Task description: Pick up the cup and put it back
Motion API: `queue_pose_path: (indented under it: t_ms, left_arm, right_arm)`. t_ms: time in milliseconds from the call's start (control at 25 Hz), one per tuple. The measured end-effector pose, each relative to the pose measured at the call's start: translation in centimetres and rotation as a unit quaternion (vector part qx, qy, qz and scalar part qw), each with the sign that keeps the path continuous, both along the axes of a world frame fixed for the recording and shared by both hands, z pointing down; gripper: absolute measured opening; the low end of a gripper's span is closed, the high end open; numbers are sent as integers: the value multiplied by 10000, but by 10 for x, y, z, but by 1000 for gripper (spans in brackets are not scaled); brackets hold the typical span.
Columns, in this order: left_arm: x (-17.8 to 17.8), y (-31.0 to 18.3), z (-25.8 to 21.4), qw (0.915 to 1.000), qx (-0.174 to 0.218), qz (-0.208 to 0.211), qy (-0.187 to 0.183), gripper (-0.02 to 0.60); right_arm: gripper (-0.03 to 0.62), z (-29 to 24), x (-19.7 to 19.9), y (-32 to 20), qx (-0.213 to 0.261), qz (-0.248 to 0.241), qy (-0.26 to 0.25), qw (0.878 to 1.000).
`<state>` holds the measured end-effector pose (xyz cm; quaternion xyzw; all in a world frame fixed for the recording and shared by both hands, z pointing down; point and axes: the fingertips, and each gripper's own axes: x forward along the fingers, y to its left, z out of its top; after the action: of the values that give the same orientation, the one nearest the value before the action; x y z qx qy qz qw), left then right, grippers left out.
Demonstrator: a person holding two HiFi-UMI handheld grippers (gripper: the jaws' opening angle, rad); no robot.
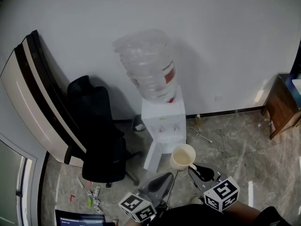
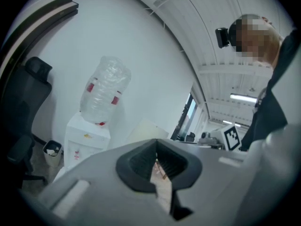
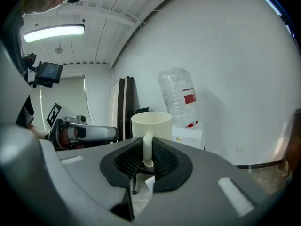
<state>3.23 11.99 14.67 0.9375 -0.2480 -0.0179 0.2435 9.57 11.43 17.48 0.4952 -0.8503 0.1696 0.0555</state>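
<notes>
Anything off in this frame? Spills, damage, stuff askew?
The clear plastic water bottle on the white dispenser looks dented and leans sideways. Small litter lies on the floor by the black office chair. The cream cup, held by its handle in the right gripper, is upright; no spill shows.

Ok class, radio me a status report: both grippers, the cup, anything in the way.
Right gripper shut on cream cup by its handle, cup upright, off the floor. Left gripper shut, empty. Water dispenser just beyond the cup.
</notes>
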Motion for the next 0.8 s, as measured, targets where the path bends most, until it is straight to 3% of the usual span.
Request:
queue_pose_path:
  t_ms: [480, 800]
  left_arm:
    - [-47, -2, 2, 9998, -73, 166, 34, 5]
    - [-61, 6, 1, 9999, -52, 150, 65, 5]
  right_arm:
    - [49, 9, -53, 1, -187, 166, -74, 9997]
    - [49, 5, -66, 10, -113, 165, -17, 9998]
